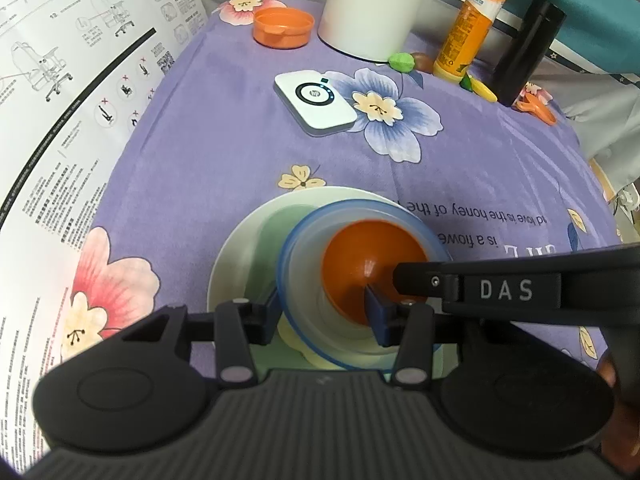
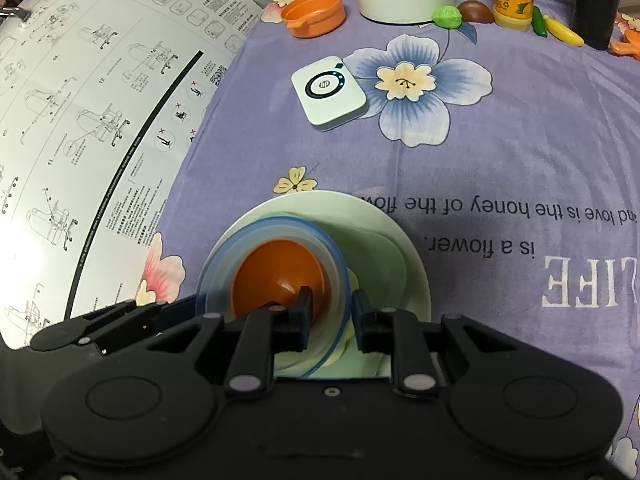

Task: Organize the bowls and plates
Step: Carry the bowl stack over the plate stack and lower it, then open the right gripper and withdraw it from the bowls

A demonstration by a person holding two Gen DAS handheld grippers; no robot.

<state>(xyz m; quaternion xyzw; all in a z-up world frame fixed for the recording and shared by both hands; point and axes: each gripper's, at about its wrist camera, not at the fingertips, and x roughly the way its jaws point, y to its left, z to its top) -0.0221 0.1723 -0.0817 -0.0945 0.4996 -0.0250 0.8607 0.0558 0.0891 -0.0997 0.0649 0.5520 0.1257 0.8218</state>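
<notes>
A pale green plate (image 1: 240,240) (image 2: 384,224) lies on the purple floral cloth. On it stands a translucent blue-rimmed bowl (image 1: 304,280) (image 2: 224,256) with a small orange bowl (image 1: 360,256) (image 2: 272,272) nested inside. My left gripper (image 1: 320,312) straddles the near wall of the blue-rimmed bowl, one finger outside, one inside by the orange bowl. My right gripper (image 2: 332,312) straddles the bowls' right walls, one finger inside the orange bowl, one outside. The right gripper's finger (image 1: 500,284) crosses the left wrist view.
An orange lid-like dish (image 1: 283,27) (image 2: 314,14) sits far back. A white HP device (image 1: 314,102) (image 2: 329,92) lies mid-table. A white container (image 1: 372,8), orange bottle (image 1: 472,20), black flask (image 1: 524,48) and toy fruit (image 2: 448,17) line the back. An instruction sheet (image 2: 80,120) covers the left.
</notes>
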